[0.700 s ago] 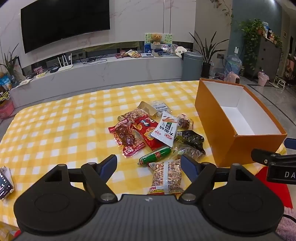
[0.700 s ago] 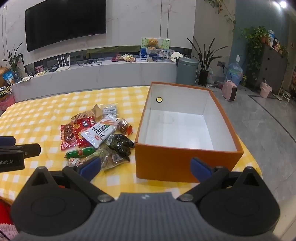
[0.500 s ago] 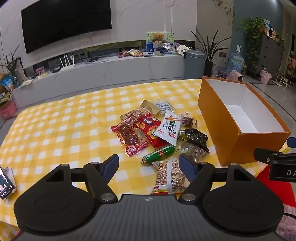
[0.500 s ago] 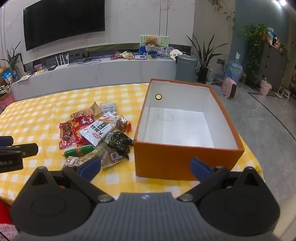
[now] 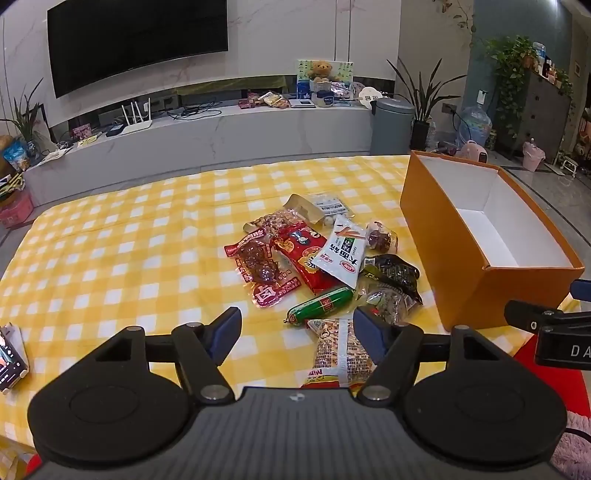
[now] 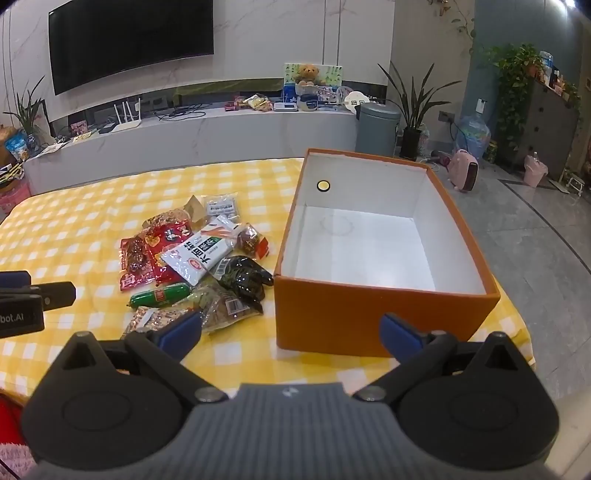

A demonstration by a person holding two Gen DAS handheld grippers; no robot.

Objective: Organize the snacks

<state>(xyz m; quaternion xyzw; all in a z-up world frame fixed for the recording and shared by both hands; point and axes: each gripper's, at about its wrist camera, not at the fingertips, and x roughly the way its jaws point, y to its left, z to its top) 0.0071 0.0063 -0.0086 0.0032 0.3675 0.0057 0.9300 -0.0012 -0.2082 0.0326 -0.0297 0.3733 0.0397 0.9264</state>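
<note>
We see big dark TV (image 5: 136, 40) on pale marble wall (image 5: 295, 33). Long white low console (image 5: 221, 136) beneath, cluttered; white router (image 5: 136, 120) on it, teddy bear (image 5: 320, 71) further right. Grey bin (image 5: 391, 125) beside tall potted plant (image 5: 424, 107). Grey tiled floor (image 6: 535, 240) at right. We note dark cabinet (image 6: 550, 125) draped in trailing greenery.

The left claw (image 5: 297, 328) hangs over the near edge of the desk (image 5: 110, 258), its blue-tipped jaws spread wide with nothing between the pads. Just past them lies a heap of snacks (image 5: 325, 266): a peanut bag (image 5: 341, 352) nearest, a green sausage (image 5: 319, 305), red packets (image 5: 280, 258) and a white pouch (image 5: 343, 253). To the right stands an open orange box (image 5: 476, 236), white inside. The right claw's tip (image 5: 546, 325) pokes in at the right edge. A phone (image 5: 9, 360) lies far left.
</note>
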